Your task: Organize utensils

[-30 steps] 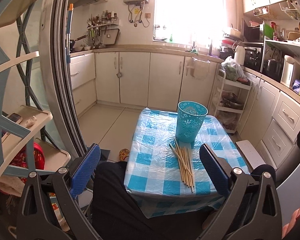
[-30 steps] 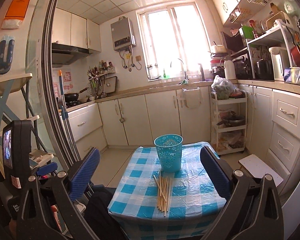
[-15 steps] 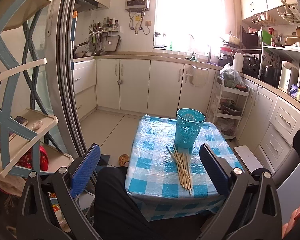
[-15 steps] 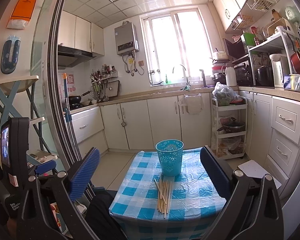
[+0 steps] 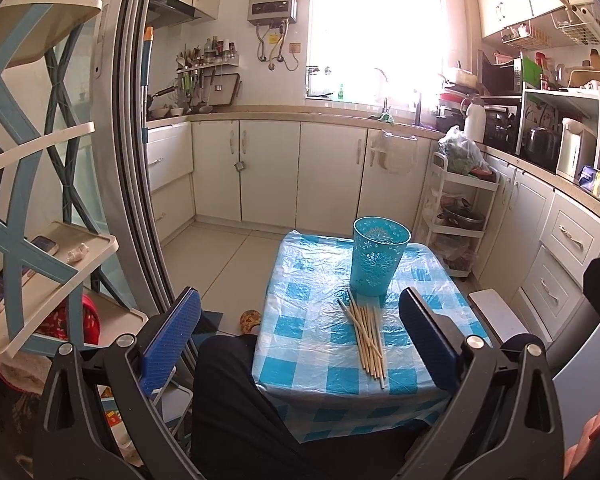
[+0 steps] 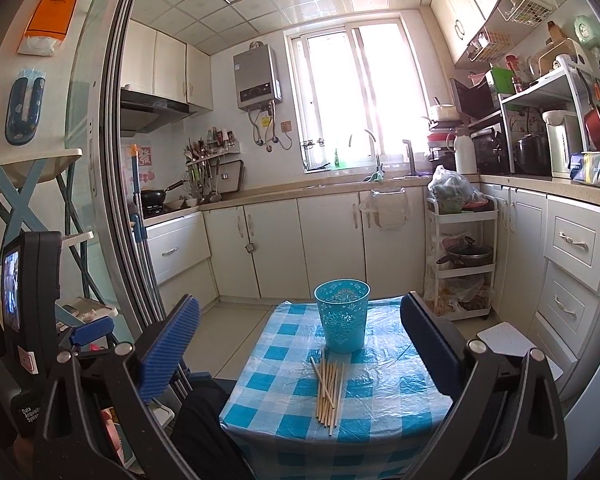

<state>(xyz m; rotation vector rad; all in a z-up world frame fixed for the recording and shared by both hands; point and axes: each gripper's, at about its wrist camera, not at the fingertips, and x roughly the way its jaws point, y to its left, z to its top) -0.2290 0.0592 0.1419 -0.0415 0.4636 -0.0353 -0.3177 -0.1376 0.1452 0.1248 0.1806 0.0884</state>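
Several wooden chopsticks [image 5: 366,332] [image 6: 329,388] lie in a loose bundle on a small table with a blue-and-white checked cloth [image 5: 308,320] [image 6: 384,396]. Just behind them stands an upright teal perforated holder [image 5: 378,261] [image 6: 343,315], its inside hidden. My left gripper [image 5: 300,334] is open, held well back from the table and above its near edge, nothing between the blue pads. My right gripper [image 6: 300,342] is open too, higher and further back, empty. The left gripper's body [image 6: 28,320] shows at the right wrist view's left edge.
A person's dark-clothed leg [image 5: 236,400] lies under the table's near edge. White cabinets [image 5: 328,172] line the back and right. A white trolley [image 5: 458,216] stands past the table's right corner. A sliding door frame [image 5: 136,160] and blue-legged shelf [image 5: 40,248] are at left.
Both grippers have tilted upward and drawn back a little, so the table sits lower in both views. Chopsticks and holder have not moved. Both jaws stayed open.
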